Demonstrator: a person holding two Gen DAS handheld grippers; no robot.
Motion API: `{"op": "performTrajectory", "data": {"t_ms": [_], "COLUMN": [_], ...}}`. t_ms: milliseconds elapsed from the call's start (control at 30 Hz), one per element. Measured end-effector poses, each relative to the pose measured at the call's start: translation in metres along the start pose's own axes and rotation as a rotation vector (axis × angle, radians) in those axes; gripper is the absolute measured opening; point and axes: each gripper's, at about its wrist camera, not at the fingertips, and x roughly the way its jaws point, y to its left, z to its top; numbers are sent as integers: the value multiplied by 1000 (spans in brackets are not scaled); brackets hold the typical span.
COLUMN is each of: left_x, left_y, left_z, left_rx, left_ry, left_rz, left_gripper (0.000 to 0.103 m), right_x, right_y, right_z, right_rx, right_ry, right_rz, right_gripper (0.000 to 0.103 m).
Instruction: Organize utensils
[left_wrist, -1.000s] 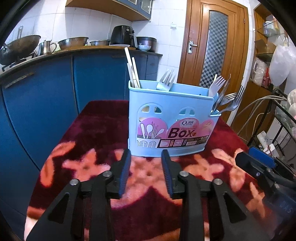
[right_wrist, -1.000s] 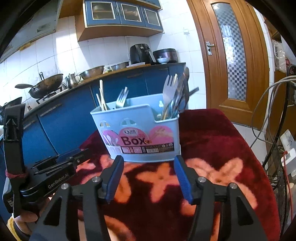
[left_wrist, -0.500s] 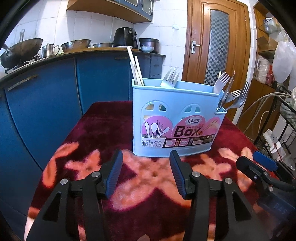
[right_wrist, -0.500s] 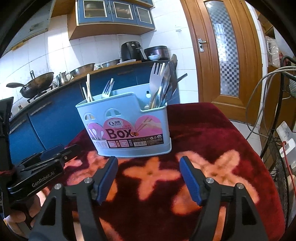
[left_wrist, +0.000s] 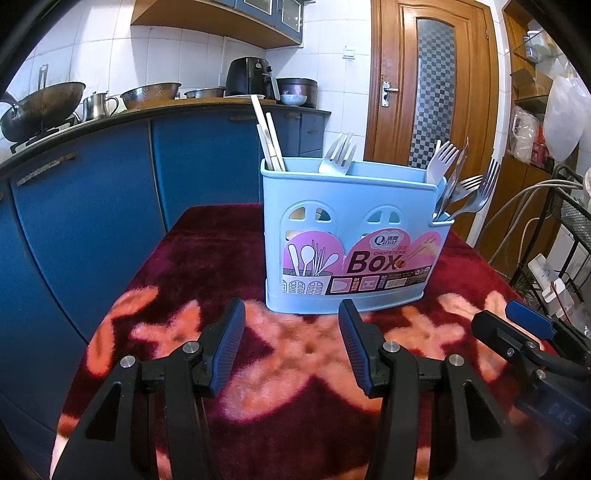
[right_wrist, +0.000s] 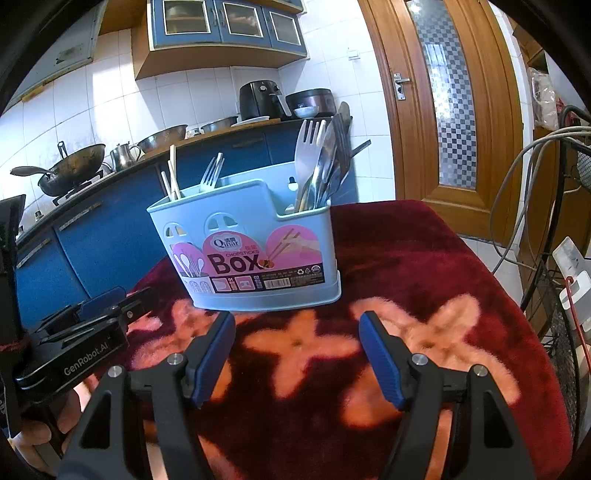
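Both grippers spread wide, holding nothing: left gripper (left_wrist: 291, 347) and right gripper (right_wrist: 297, 354) hover over the red floral cloth (left_wrist: 229, 258), just short of the blue utensil box (left_wrist: 352, 236) w/ forks (left_wrist: 465, 184) and chopsticks (left_wrist: 267, 138) inside. Left view catches shelves by the door; right view shows the hand (right_wrist: 55, 417) gripping the left tool

The blue utensil box (left_wrist: 354, 236) has a pink sticker reading "Qinar", "CHOPSTICKS" and big "BOX", with tiny "01" and "02" plus a barcode below. The left gripper (right_wrist: 85, 339) body says "GenRobot.AI".
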Motion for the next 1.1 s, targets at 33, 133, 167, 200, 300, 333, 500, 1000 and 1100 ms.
{"op": "performTrajectory", "data": {"t_ms": [33,133,167,200,300,333,500,1000,1100], "left_x": [-1,-1,-2,-1,-1,-1,-1,-1,-1], "left_y": [0,1,1,1,1,1,1,1,1], "left_z": [0,1,1,1,1,1,2,1,2], "left_rx": [0,0,1,3,4,5,5,8,7], "left_ry": [-1,-5,-7,-8,-8,-8,-10,-9,-11], "left_rz": [1,-2,-2,-1,-2,-1,0,0,0], "left_gripper": [54,54,54,54,54,54,54,54,54], "right_x": [0,0,0,0,0,0,0,0,0], "right_y": [0,0,0,0,0,0,0,0,0], "right_z": [0,0,0,0,0,0,0,0,0], "right_rx": [1,1,0,-1,-1,0,1,1,1], "right_ry": [0,1,1,1,2,1,1,1,1], "right_rz": [0,0,1,0,0,0,0,0,0], "right_gripper": [72,72,72,72,72,72,72,72,72]}}
